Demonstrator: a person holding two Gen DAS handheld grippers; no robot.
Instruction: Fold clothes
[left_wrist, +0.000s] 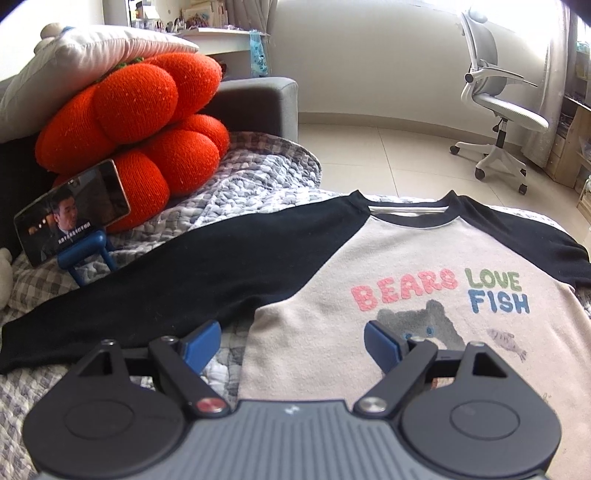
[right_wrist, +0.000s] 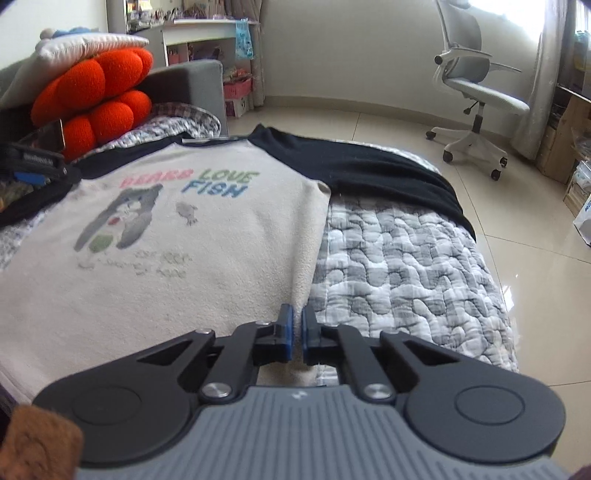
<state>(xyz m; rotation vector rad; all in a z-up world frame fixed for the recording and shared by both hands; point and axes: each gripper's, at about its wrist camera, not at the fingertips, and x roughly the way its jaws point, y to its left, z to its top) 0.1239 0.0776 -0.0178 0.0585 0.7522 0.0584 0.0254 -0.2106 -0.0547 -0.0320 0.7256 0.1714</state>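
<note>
Under both grippers, a grey-and-white quilted bedspread (right_wrist: 406, 266) covers the bed; beyond it lie glossy floor tiles (right_wrist: 498, 221) and a white swivel office chair (left_wrist: 498, 96). Left gripper (left_wrist: 291, 343): jaws wide apart, hovering at the left side edge of a cream sweatshirt with black raglan sleeves (left_wrist: 332, 295). Right gripper (right_wrist: 294, 332): jaws nearly together over the right side hem; whether they pinch fabric cannot be determined. Sweatshirt lies flat, face up, sleeves spread, printed "BEARS LOVE FISH".
</note>
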